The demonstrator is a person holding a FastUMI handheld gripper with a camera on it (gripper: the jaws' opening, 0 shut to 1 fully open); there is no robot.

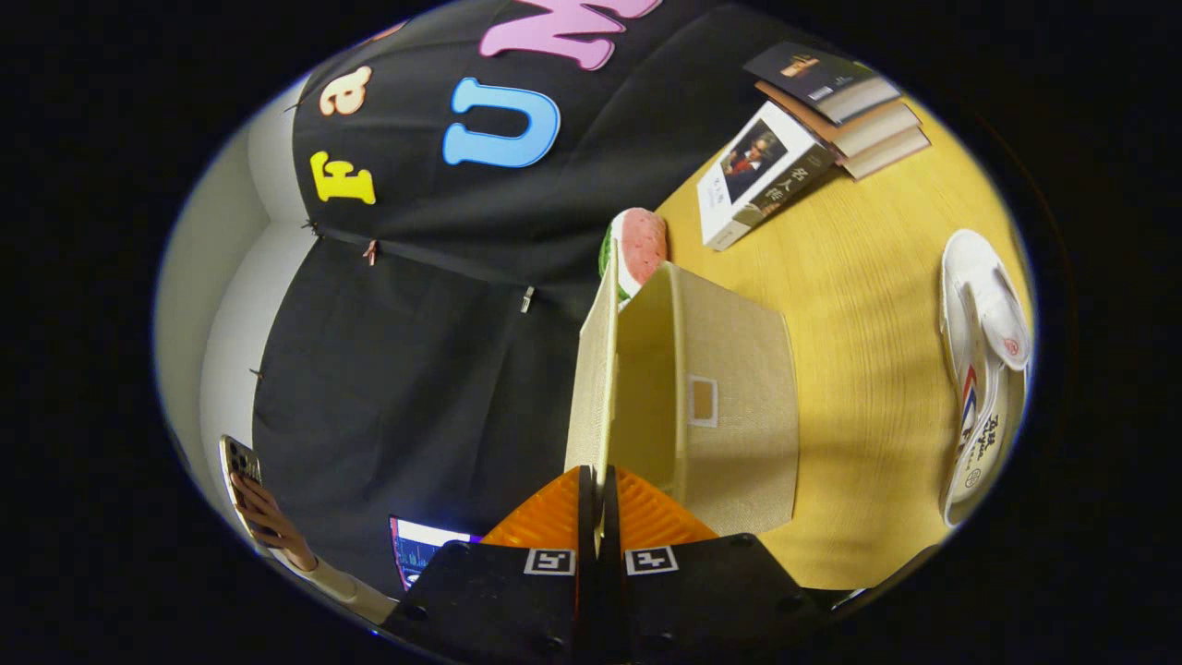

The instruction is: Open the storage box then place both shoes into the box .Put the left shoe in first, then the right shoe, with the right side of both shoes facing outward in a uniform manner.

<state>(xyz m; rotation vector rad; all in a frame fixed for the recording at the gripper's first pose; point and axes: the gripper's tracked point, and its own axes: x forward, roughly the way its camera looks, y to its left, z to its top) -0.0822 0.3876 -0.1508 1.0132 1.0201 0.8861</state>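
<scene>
Gripper (598, 499): orange fingers (545, 517) nearly closed, pinching the thin beige lid (591, 369) of the storage box (729, 406), which is swung up from the box and runs ahead from between them. Box: beige fabric, open, on the yellow table (859, 305). White shoe (979, 369): on the table, well apart from the box; books (813, 120) and a watermelon slice (637, 245) beyond.

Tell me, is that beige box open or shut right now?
Open. The gripper is shut on the lid, holding it swung away from the storage box, whose pale inside shows. Whether anything lies inside, I cannot tell.
</scene>
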